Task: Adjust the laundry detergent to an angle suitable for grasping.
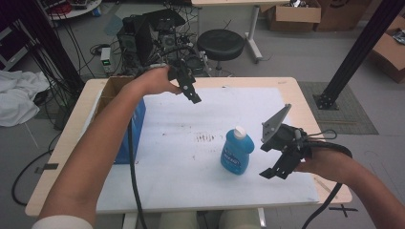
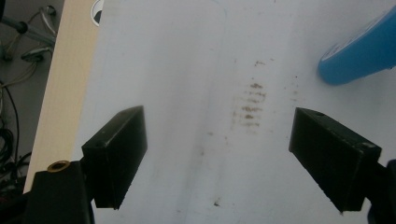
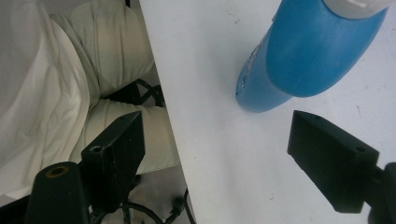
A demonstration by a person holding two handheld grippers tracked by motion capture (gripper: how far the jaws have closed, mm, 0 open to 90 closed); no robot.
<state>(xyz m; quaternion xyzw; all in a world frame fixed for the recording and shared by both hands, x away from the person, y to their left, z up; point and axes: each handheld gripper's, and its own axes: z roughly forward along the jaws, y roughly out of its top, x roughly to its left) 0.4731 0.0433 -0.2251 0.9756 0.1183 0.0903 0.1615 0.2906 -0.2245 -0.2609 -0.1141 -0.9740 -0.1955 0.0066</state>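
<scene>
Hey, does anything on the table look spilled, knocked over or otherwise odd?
Only a patch of brownish smudges on the white mat, left of the upright blue bottle. Nothing looks spilled or toppled.

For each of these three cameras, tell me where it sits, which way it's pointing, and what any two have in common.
High view: above the person's side, looking forward and down at the white table; both forearms, left gripper, right gripper.
Left gripper view: rides the left gripper, looks down on the stained tabletop; open jaws.
Right gripper view: rides the right gripper, faces the table's near edge; open jaws, the person's legs.
Shared: all show the blue bottle.
</scene>
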